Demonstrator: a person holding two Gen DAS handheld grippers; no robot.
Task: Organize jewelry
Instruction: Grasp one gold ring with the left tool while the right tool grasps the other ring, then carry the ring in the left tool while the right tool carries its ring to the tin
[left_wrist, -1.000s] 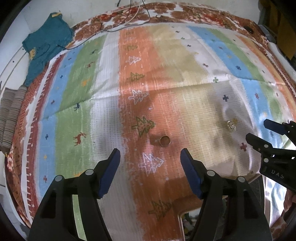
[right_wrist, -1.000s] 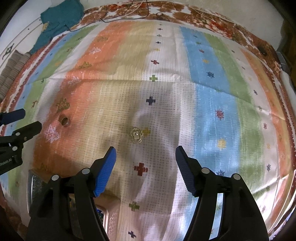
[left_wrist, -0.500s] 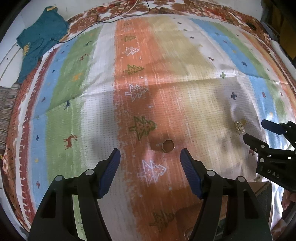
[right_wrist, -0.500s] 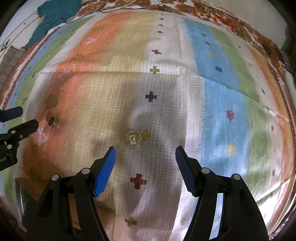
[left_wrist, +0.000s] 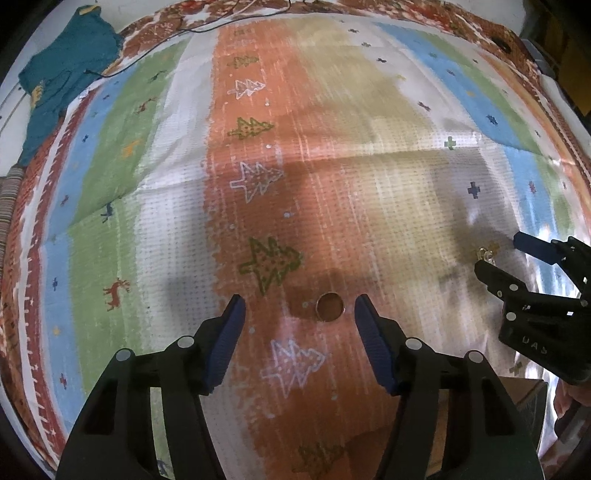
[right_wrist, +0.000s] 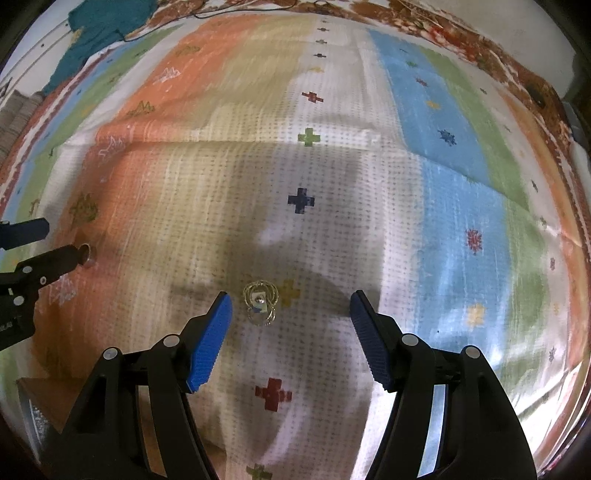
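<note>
A plain gold ring (left_wrist: 329, 307) lies flat on the orange stripe of the patterned cloth (left_wrist: 147, 206). My left gripper (left_wrist: 299, 314) is open, low over the cloth, and the ring sits between its fingertips, nearer the right one. A gold earring (right_wrist: 260, 302) with a small pale stone lies on the white stripe. My right gripper (right_wrist: 291, 312) is open around it, the earring close to the left fingertip. The earring also shows in the left wrist view (left_wrist: 486, 254), beside the right gripper (left_wrist: 498, 254). The ring (right_wrist: 85, 254) is half hidden behind the left gripper (right_wrist: 48, 240).
A brown wooden box (right_wrist: 37, 398) sits at the near edge between the two grippers, also in the left wrist view (left_wrist: 524, 398). A teal garment (left_wrist: 62, 74) and a thin dark cable (left_wrist: 207, 29) lie at the far left of the cloth.
Both grippers have moved forward and down toward the cloth. The ring now lies between the left fingertips and the earring between the right ones. Both grippers stayed open.
</note>
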